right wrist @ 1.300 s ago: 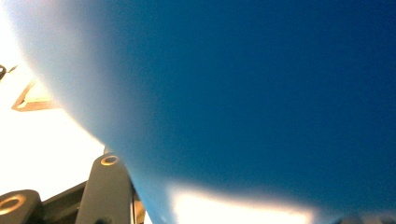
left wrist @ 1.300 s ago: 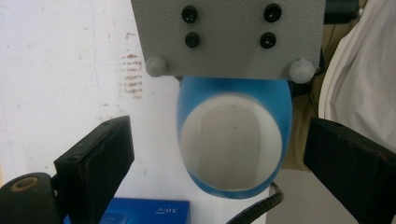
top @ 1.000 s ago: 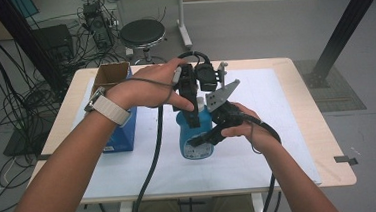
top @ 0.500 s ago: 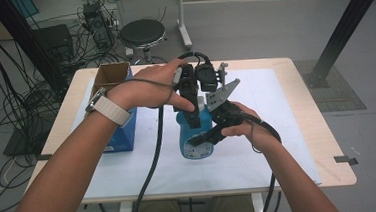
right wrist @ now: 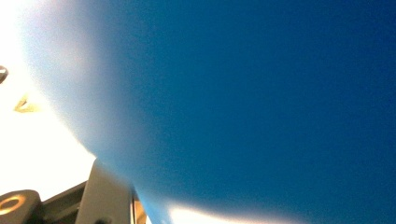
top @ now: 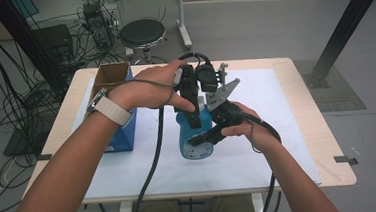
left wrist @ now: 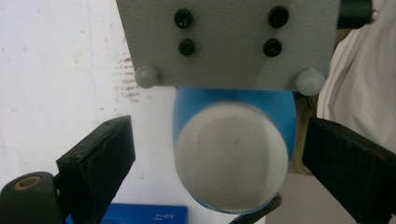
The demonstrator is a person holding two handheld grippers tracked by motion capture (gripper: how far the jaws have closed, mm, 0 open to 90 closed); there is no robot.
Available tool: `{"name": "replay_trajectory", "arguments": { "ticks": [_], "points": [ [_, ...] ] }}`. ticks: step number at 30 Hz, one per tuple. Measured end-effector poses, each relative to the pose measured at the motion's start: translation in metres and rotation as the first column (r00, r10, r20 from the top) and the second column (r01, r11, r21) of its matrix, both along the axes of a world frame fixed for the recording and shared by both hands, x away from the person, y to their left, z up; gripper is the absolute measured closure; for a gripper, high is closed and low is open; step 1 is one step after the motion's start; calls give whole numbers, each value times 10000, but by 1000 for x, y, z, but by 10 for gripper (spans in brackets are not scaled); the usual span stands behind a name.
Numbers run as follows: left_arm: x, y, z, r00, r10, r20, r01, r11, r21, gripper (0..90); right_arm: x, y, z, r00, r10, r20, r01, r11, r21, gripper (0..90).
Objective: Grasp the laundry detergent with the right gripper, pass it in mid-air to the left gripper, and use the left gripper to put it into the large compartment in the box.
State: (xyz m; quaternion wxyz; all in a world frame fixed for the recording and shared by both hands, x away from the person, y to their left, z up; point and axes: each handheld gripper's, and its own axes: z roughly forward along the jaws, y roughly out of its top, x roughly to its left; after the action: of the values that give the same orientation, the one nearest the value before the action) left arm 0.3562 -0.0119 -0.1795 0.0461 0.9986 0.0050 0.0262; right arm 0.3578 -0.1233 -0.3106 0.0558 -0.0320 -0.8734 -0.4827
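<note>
High view shows our right gripper (top: 216, 129) clamped on the blue bottle (top: 197, 140) mid-table (top: 299, 143), likely to steady it, left gripper (top: 192, 103) above. Left gripper view (left wrist: 219, 154) adds its wide jaws flanking the white cap (left wrist: 231, 156) without touching; the right gripper view has blue bottle wall (right wrist: 243, 102).

high view overhead facing fwd/down, left gripper view above blue bottle (left wrist: 233, 154), right pressed close

High view evenly lit, soft, slightly grainy. Left gripper view: bottle cap (left wrist: 231, 156) blurred, too close. Right gripper view: glare at left, bottle (right wrist: 243, 102) unfocused.
</note>
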Motion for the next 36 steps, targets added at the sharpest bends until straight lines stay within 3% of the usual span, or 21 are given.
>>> {"name": "replay_trajectory", "arguments": {
  "ticks": [22, 26, 36],
  "points": [
    [0, -3, -13, 9995, -193, -252, 195, 9998, 101, 168, 0, -1, 5, 9998, -24, 172, 24, 10000, 49, 431],
    [-1, -5, -15, 9990, -272, -355, 276, 9996, 113, 200, -1, -1, 6, 9999, 91, -90, -89, 9999, 140, 431],
    [-1, -7, -18, 9978, -413, -510, 417, 9991, 76, 282, -2, -2, 6, 9997, 126, -207, -122, 9997, 205, 431]
  ]
}}
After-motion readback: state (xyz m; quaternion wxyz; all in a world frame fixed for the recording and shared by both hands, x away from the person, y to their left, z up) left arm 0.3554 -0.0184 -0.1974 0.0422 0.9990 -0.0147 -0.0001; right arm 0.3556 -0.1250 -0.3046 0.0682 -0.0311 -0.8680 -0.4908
